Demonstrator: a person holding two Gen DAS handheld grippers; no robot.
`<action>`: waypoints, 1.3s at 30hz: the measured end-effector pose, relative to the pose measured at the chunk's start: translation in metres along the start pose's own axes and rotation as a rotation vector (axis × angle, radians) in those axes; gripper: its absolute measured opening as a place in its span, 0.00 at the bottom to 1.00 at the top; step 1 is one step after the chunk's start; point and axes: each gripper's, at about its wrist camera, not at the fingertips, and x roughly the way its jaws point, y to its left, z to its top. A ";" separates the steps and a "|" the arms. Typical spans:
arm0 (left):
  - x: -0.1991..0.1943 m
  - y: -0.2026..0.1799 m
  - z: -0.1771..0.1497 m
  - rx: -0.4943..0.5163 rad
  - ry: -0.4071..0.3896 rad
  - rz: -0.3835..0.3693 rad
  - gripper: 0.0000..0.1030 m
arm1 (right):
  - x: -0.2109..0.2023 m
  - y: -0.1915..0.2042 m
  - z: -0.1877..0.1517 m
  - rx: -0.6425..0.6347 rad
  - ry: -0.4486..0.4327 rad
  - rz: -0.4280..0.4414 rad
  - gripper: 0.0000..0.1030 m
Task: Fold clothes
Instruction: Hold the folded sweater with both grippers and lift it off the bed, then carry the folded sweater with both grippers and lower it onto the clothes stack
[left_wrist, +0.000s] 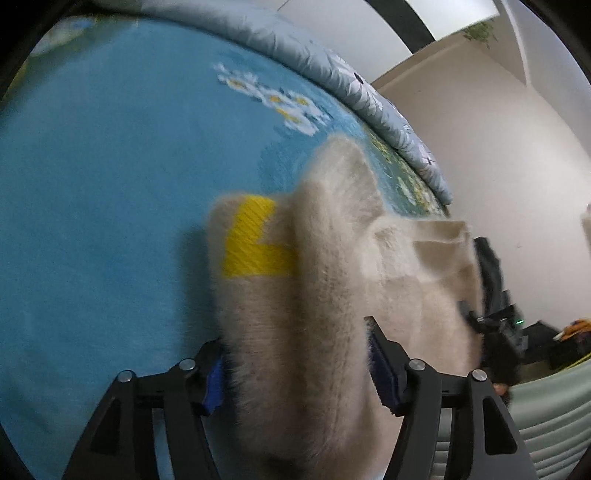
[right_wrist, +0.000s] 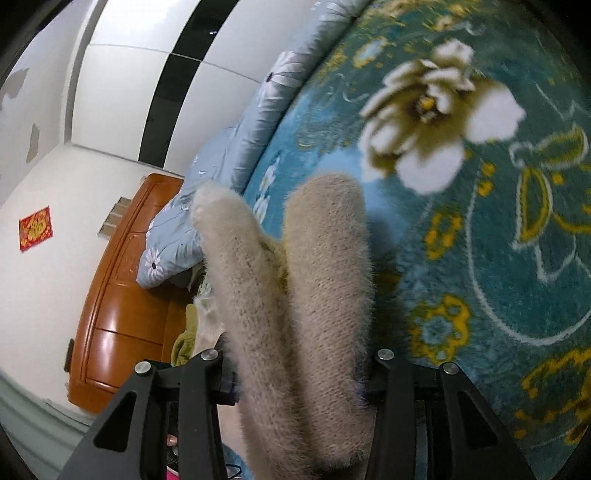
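A fuzzy cream sweater with a yellow patch bunches between the left gripper, whose spread pads look barely touching it. The right gripper pinches two folds above a floral blanket.

Location: a bedroom in a home.

The work surface was a bed covered with a plush blue blanket carrying white flowers and, in the right wrist view, a teal floral part. A pale blue quilt with a daisy print lay bunched along the far edge of the bed. A glossy wooden headboard stood against white walls, one bearing a red paper decoration.
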 end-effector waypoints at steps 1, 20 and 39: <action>0.002 -0.003 0.001 0.009 0.000 0.011 0.64 | 0.000 -0.002 0.001 0.004 0.000 0.007 0.45; 0.025 -0.255 0.061 0.345 -0.035 -0.305 0.36 | -0.197 0.077 0.119 -0.318 -0.196 -0.031 0.41; 0.307 -0.469 0.021 0.400 0.189 -0.478 0.39 | -0.412 -0.092 0.322 -0.173 -0.501 -0.490 0.46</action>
